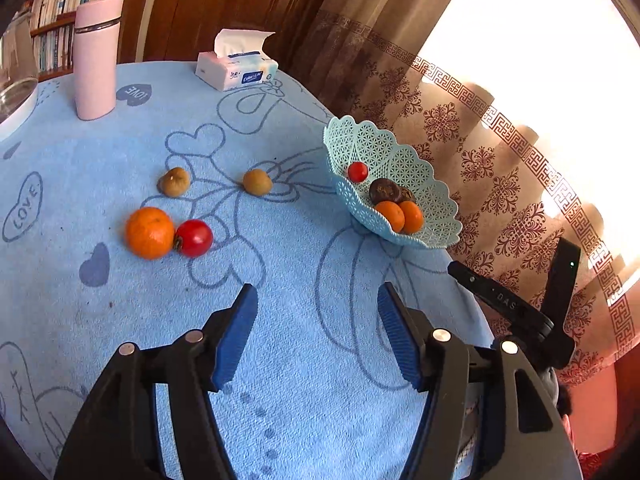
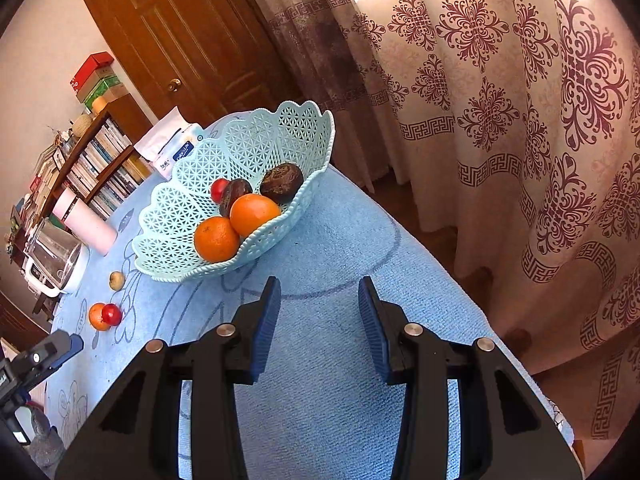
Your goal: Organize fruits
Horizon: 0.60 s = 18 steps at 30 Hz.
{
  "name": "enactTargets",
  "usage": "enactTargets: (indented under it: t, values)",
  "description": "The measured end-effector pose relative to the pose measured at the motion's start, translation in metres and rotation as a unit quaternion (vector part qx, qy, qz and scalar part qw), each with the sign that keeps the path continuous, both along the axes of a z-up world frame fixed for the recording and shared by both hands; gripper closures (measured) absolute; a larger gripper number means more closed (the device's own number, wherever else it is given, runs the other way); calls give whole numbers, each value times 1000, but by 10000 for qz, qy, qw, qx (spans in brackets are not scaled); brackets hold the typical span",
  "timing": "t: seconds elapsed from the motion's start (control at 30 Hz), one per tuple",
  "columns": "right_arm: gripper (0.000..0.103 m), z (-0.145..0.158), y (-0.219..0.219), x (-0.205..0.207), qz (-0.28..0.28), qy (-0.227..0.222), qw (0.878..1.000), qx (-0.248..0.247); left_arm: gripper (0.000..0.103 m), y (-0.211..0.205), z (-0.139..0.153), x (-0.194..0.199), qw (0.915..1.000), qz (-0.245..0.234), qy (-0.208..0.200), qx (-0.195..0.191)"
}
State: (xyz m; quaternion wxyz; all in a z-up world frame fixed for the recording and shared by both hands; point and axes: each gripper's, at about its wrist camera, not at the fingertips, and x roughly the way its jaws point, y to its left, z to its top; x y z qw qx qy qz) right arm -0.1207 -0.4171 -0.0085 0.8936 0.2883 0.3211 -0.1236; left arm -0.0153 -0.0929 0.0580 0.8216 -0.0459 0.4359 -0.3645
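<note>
A light blue lattice basket [image 1: 404, 152] [image 2: 180, 216] stands near the table's right edge. It holds two oranges [image 2: 236, 224], two dark fruits [image 2: 282, 182] and a small red fruit [image 2: 218, 189]. On the blue cloth lie an orange [image 1: 149, 233] touching a red fruit [image 1: 195, 238], and two brownish fruits [image 1: 175, 182] [image 1: 258, 182]. My left gripper [image 1: 318, 336] is open and empty above the cloth, short of the loose fruits. My right gripper [image 2: 320, 328] is open and empty just in front of the basket.
A pink flask [image 1: 96, 60], a tissue pack [image 1: 236, 66] and a glass jug [image 2: 54, 254] stand at the table's far side. Patterned curtains [image 2: 500, 120] hang past the table's right edge. A bookshelf and a wooden door stand behind.
</note>
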Motion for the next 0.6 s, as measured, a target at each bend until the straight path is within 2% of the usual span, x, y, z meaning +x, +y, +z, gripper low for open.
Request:
enactTargets:
  t: [0.07,0.3,0.6]
  values:
    - [61,0,0,0,-12,-3,10000,-9,39,15,-2,-20,9995,-298,139,43]
    - [61,0,2,1,-31,63,9999,-78,39,33,-16,-84,9933,-966,19,627]
    - [61,0,1,1,-51,80,9999,-74,39,24,-33,-103,9884,-1352,268,638]
